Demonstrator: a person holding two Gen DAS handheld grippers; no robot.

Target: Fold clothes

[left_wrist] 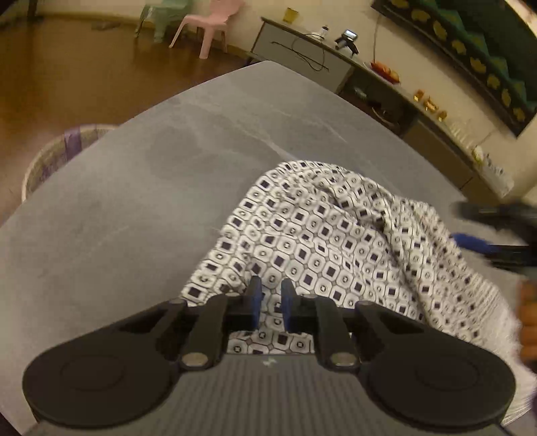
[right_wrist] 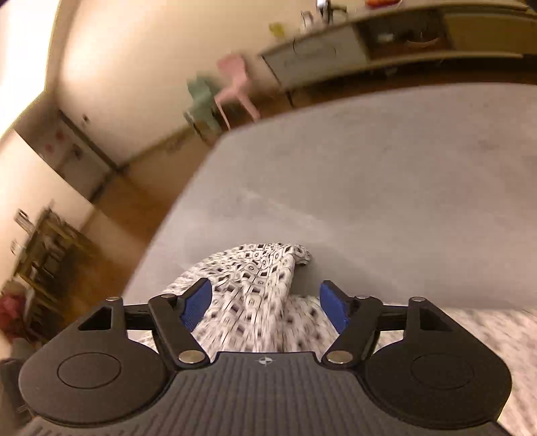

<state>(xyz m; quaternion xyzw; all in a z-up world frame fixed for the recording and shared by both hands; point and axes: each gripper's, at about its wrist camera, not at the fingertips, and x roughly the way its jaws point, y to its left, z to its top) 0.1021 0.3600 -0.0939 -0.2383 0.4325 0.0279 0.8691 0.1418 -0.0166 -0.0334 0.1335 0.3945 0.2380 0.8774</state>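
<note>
Left gripper [left_wrist: 271,289]: jaws nearly together over the patterned garment [left_wrist: 319,234], with a narrow gap; a pinch cannot be confirmed. Right gripper [right_wrist: 265,295]: jaws spread wide, with the garment bunched between and below them. It lies on a grey table [left_wrist: 151,161]. Beyond: a pink chair [left_wrist: 208,26], a sideboard [left_wrist: 302,50], and a wooden floor [left_wrist: 67,73].
</note>
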